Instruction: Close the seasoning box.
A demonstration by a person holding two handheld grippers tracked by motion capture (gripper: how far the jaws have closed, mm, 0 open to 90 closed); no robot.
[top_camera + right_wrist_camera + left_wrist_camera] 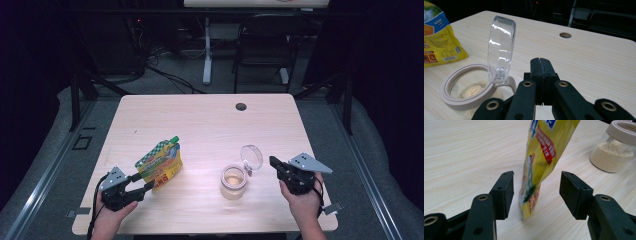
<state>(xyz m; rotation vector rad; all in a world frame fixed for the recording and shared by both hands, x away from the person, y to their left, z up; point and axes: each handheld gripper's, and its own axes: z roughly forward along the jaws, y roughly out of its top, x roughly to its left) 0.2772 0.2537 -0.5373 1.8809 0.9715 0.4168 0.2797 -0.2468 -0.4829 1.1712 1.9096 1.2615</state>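
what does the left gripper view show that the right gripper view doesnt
Left gripper view alone: the left gripper with jaws open on either side of the yellow pouch's bottom edge, pads clear of it, and the grains seen through the jar's glass side. Right gripper view alone: the right gripper shut on nothing, the jar's clear lid flipped up, and the table's cable hole. Both share the yellow pouch, the jar of pale grains, and the wooden table.

One pouch point(160, 164); one jar point(233, 182); one hinged lid point(251, 157); two tools
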